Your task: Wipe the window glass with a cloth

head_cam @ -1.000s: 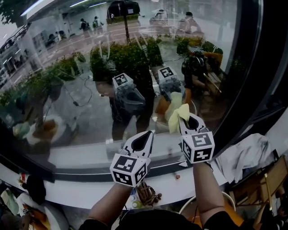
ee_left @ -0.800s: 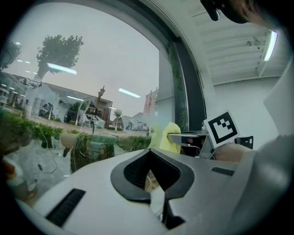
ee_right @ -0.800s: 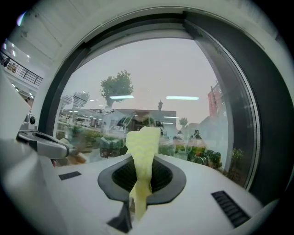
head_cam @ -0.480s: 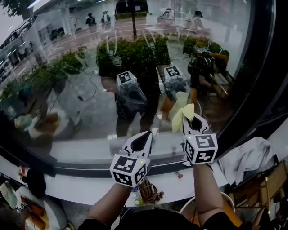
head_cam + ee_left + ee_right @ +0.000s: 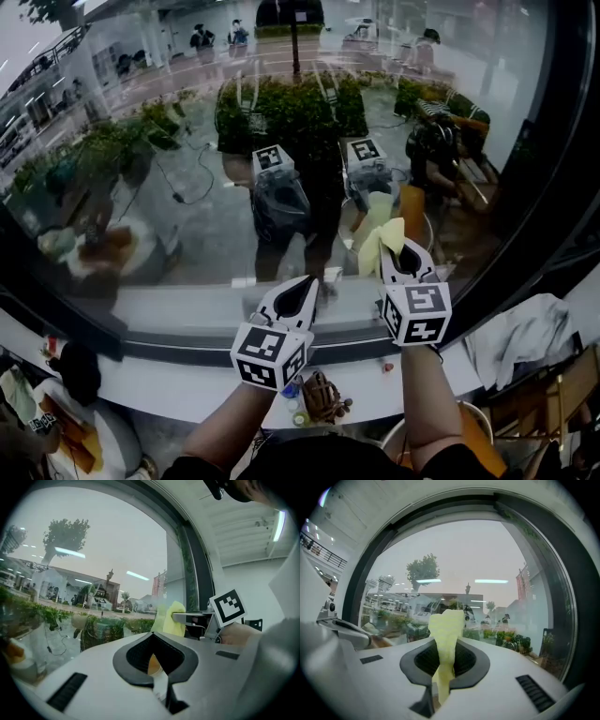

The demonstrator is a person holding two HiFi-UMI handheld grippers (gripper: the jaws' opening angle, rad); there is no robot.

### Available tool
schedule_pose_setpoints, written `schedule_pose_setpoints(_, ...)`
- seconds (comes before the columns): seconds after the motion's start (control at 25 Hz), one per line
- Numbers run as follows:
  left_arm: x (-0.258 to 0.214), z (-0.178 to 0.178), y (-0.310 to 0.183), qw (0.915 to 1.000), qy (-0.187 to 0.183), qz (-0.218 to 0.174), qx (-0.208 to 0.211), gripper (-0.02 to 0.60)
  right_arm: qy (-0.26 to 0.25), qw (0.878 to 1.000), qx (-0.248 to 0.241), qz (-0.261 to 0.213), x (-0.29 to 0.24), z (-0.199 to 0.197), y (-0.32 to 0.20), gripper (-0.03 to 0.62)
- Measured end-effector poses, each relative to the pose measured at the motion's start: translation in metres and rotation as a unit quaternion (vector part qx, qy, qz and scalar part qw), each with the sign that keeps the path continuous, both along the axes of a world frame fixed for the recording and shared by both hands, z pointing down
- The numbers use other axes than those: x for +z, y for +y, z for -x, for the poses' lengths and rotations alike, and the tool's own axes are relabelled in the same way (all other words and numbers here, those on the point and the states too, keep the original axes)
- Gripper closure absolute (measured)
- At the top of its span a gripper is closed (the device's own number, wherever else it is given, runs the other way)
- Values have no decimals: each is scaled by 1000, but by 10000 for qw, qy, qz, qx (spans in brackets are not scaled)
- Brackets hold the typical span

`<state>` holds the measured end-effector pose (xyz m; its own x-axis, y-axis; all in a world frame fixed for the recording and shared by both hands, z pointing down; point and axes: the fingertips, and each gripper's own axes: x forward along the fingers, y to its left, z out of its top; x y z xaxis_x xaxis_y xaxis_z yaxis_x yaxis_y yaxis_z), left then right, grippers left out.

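Hardly anything has moved: both grippers sit where they were before the glass (image 5: 141,187), with the cloth (image 5: 382,246) only a shade further right. The right gripper's (image 5: 405,255) jaws pinch the yellow cloth, which stands up from them in a floppy tuft near the pane, low on its right side. Whether it touches, I cannot tell. The left gripper's (image 5: 302,286) jaws are pressed together on nothing, just beside. The risk, as I judge it, is that the narrow pinched fold slips out under a firm wipe. The tuft could also bend aside, so the hard jaw tips knock the glass.
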<state>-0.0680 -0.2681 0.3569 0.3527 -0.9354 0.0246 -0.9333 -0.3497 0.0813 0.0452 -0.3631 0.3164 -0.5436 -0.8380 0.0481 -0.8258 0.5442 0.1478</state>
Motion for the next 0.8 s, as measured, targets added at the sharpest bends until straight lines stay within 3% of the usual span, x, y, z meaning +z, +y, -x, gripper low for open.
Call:
schedule_pose_setpoints(0.32, 8, 15, 3, 9996, -44, 90, -250, 574, -84, 9998, -158, 55, 7, 15, -4, 544)
schedule_pose_setpoints(0.64, 18, 161, 69, 9982, 18, 29, -600, 574, 19, 9986, -519, -15, 17, 176, 60, 544)
schedule_pose_setpoints(0.8, 30, 213, 87, 9964, 41, 57, -849, 574, 27, 9977, -682, -27, 27, 230, 73, 545)
